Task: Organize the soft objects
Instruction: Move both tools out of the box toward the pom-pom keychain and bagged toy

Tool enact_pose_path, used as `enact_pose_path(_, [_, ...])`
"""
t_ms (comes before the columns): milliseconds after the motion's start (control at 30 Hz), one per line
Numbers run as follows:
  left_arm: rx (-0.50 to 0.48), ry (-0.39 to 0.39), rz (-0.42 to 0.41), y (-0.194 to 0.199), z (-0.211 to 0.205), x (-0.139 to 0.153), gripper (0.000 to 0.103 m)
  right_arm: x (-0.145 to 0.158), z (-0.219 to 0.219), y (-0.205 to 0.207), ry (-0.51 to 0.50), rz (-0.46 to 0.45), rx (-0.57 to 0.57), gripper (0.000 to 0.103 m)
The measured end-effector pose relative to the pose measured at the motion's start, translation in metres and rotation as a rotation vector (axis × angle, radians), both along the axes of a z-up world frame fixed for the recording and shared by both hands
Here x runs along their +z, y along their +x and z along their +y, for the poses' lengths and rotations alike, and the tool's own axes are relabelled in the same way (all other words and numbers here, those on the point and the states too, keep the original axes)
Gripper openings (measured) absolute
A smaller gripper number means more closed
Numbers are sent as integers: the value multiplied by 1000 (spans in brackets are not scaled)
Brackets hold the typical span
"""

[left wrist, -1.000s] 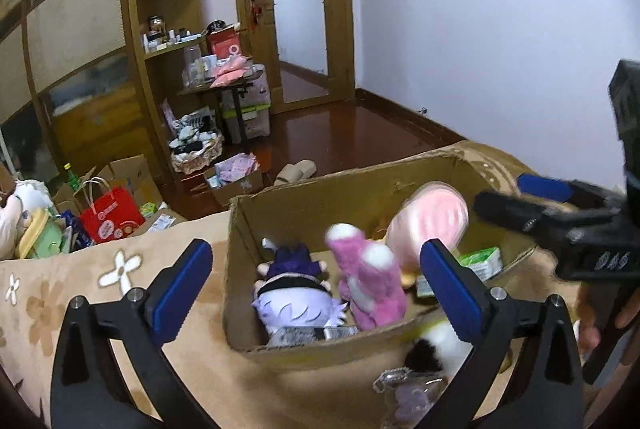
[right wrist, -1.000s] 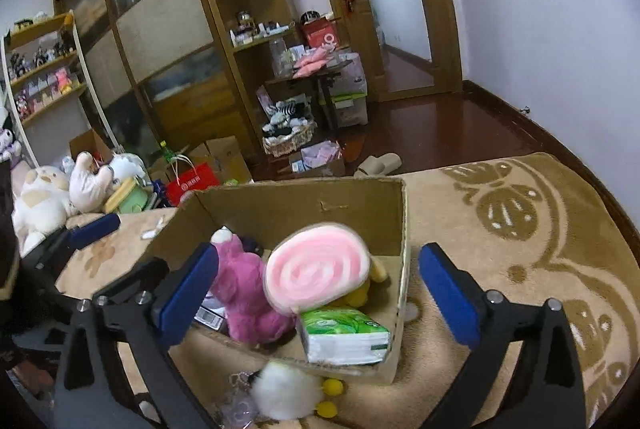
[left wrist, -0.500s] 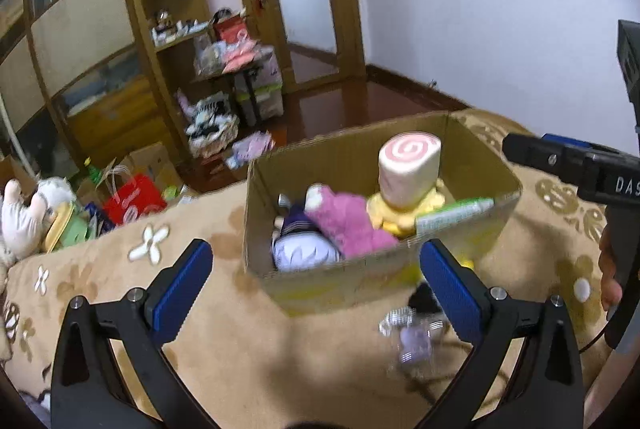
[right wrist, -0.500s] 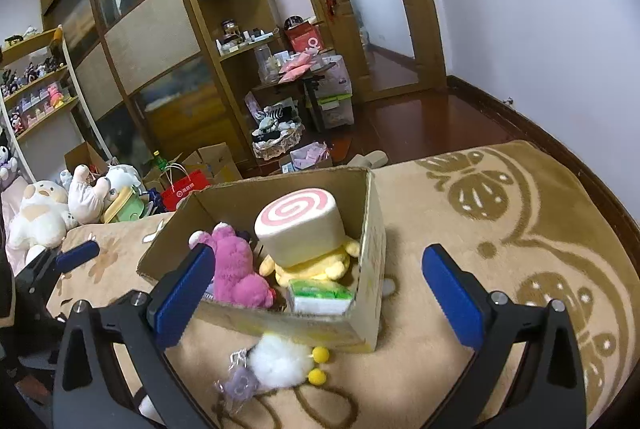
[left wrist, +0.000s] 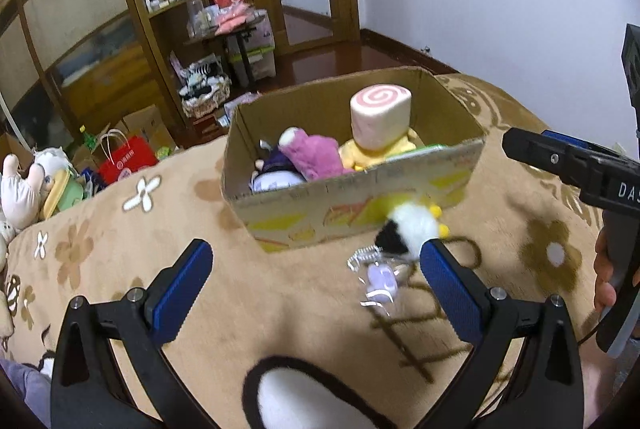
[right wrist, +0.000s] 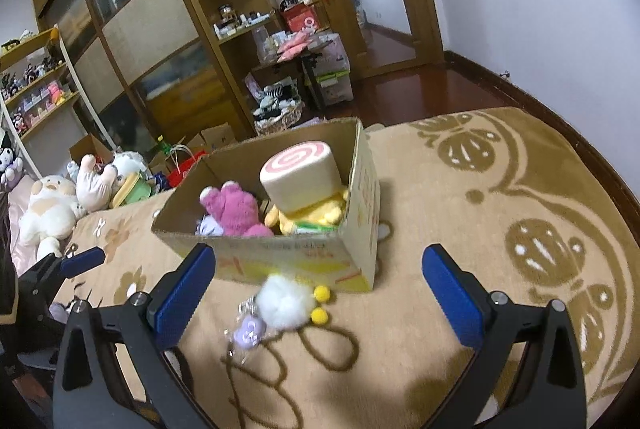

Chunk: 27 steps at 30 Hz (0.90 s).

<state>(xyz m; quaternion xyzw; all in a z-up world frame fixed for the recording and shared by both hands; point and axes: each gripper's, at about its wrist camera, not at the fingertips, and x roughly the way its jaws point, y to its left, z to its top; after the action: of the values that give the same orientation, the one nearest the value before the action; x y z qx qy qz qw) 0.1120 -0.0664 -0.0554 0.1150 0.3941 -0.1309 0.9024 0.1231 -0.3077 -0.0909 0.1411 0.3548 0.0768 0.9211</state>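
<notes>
Both grippers, left point(left wrist: 316, 289) and right point(right wrist: 318, 295), hang spread wide and empty above the blanket point(right wrist: 460, 189); the box point(right wrist: 360, 197) holds a swirl plush point(right wrist: 300, 175), a pink plush point(right wrist: 234, 211) and a purple one point(left wrist: 276, 181); a white pompom point(right wrist: 286, 301) lies just before it.

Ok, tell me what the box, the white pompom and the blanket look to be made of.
Box: brown cardboard, matte, raw cut edges, printed front. Pompom: fluffy white fur, probably synthetic, with yellow balls beside it. Blanket: soft tan fleece by its look, with a darker brown pattern.
</notes>
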Motion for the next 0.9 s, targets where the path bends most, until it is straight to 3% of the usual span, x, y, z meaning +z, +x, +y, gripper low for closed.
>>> enact_pose_path(300, [8,11,56,-1,3,-10,102,-12,4,-7,5,55,27,103])
enact_pose_path(900, [8,21,149,29,-10,-61,102,-52,23,24,29,164,87,103])
